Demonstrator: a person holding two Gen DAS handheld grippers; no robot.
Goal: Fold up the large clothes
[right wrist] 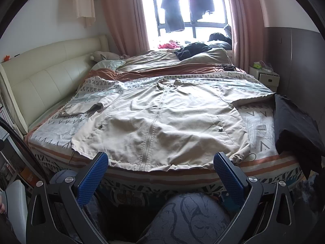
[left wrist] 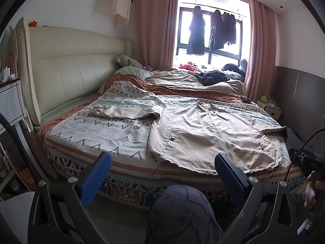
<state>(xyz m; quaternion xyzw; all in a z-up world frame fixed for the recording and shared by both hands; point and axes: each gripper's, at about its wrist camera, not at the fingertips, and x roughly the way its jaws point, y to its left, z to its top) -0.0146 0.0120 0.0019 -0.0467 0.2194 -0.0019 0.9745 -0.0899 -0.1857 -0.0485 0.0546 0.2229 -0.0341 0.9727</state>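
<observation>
Jacket: beige zip jacket (right wrist: 160,126) lies flat on your patterned bedspread (left wrist: 95,134) — front up, hem at the near edge.
Left gripper (left wrist: 162,168): released, empty.
Right gripper (right wrist: 160,166): released — short of the hem.

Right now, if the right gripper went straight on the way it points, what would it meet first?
Probably the beige jacket near its zipped hem, spread flat on the bed; the right gripper is open and empty. Depth is unclear.

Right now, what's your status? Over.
Left gripper and right gripper open, empty. Beige jacket flat on bed, unfolded. Black garment beside it. Over.
</observation>
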